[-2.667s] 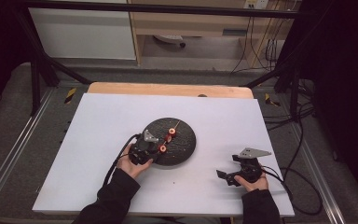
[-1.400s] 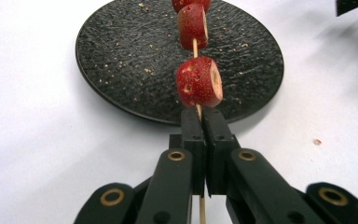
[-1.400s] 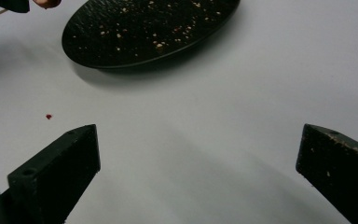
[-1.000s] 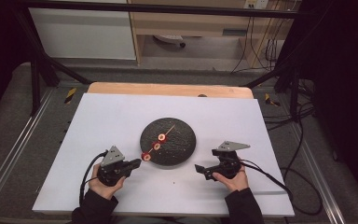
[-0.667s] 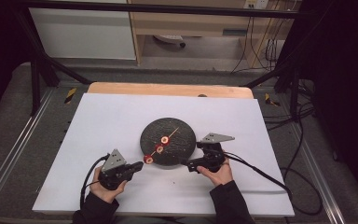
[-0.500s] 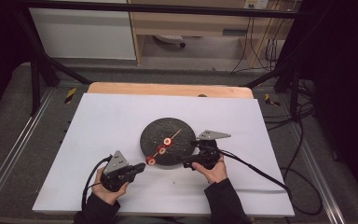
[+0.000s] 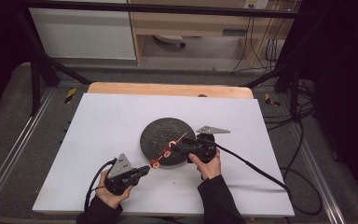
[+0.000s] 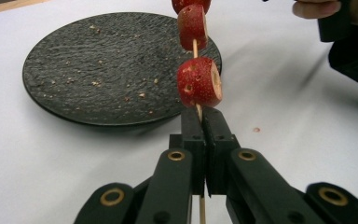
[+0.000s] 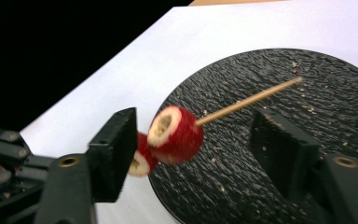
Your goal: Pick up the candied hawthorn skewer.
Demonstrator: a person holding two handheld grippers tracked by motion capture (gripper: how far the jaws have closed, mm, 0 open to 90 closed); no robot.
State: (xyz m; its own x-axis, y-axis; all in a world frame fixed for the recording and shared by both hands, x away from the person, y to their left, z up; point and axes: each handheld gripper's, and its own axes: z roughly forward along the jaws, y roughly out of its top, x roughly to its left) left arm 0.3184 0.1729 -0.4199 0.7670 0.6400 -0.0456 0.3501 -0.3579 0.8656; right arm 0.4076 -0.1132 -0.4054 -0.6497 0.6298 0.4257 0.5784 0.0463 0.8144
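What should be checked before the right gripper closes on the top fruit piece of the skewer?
1. Left gripper shut on the skewer below the fruit: ok.
2. Top fruit piece between the right gripper's jaws: ok.
3. Right gripper's jaws, which have just been closing, not yet pressing on the piece: ok.
4. Skewer's free end over the plate: ok.
5. Plate has room for pieces, only crumbs on it: ok.
6. How tightly the fruit sits on the skewer: cannot tell.
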